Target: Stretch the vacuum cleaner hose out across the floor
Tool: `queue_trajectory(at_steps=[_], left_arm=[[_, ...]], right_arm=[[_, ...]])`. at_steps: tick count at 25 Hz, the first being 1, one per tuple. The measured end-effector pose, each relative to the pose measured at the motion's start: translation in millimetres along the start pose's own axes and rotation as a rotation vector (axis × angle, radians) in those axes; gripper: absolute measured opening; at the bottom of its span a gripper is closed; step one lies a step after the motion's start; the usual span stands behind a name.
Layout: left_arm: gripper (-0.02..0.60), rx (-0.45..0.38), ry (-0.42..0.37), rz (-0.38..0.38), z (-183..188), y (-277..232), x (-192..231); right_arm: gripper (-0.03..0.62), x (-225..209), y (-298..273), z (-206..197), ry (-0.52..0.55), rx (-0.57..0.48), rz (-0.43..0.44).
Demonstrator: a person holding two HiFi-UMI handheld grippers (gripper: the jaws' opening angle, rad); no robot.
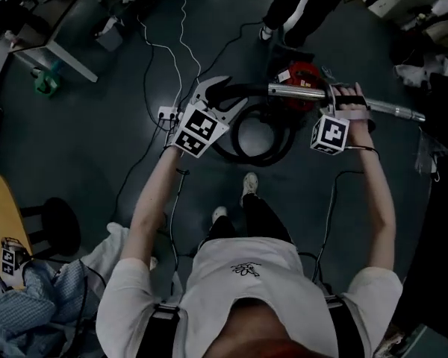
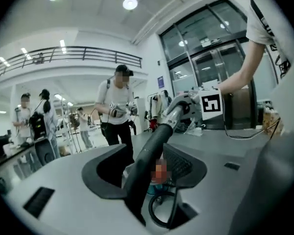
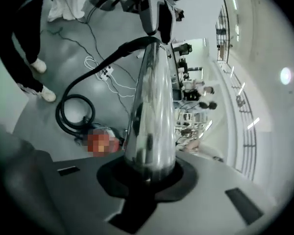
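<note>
Chrome tube [image 3: 149,111] clamped by right gripper [image 3: 149,175], left gripper [image 2: 154,182] clamping black hose [image 2: 156,138], floor [image 1: 82,144] open.

You are in a big lab or workshop hall, not a home. Around the vacuum [image 1: 302,77] the floor [image 1: 75,140] is bare grey. Cables [image 1: 181,28] and a power strip [image 1: 166,114] lie to the vacuum's left, and further left stands a cluttered table [image 1: 52,51]. High above the vacuum is a white ceiling with round lights [image 2: 130,4]. Far behind it you can see a railed balcony [image 2: 63,53], a tall glass front [image 2: 220,43] and several people [image 2: 118,106] carrying gear.
</note>
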State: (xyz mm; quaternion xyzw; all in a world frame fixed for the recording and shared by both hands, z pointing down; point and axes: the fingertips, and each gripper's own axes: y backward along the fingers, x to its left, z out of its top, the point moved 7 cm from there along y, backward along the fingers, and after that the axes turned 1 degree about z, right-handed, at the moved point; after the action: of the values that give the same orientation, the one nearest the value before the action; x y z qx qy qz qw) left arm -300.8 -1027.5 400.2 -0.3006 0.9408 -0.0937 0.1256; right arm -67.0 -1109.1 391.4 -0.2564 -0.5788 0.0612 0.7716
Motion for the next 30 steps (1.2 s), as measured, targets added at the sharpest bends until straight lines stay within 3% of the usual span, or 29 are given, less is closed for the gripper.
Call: queue_trajectory(at_steps=[4,8,12,17,20,25,27,30], left_arm=[[0.216,-0.044,-0.187,-0.079,51.8,60.2,-37.8],[0.218,-0.079,-0.334,-0.167,88.4,109.9,-83.9],[0.218,-0.126,-0.349,-0.315,119.9,134.1,-148.5],[0.218,-0.012,-0.337,-0.544,135.3,160.6,-233.6],[0.218,-0.003,-0.22,-0.683,135.0,175.0,-266.9],[0.215,-0.061,0.091,-0.989,131.3,200.1,-338.1],[0.174,-0.104,0.198,-1.063,133.3,206.1,-365.4],[0.166,-0.179,0.407,-1.111,128.5,219.3,-402.8]], right_arm=[[0.089,-66.8,107.8,8.2,0.133,-0.012,-0.212],[0.089,-95.3,195.2,21.0,0.327,-0.026,-0.363],[0.089,-93.9,262.2,22.9,0.395,-0.097,-0.479],[0.089,-73.1,325.4,31.8,0.541,-0.195,-0.564],[0.089,-66.4,353.8,38.1,0.623,-0.241,-0.622],[0.089,-36.8,391.9,37.5,0.691,-0.354,-0.654],[0.089,-27.4,399.8,35.0,0.686,-0.402,-0.641],[0.091,-8.4,409.3,40.0,0.644,-0.508,-0.601]])
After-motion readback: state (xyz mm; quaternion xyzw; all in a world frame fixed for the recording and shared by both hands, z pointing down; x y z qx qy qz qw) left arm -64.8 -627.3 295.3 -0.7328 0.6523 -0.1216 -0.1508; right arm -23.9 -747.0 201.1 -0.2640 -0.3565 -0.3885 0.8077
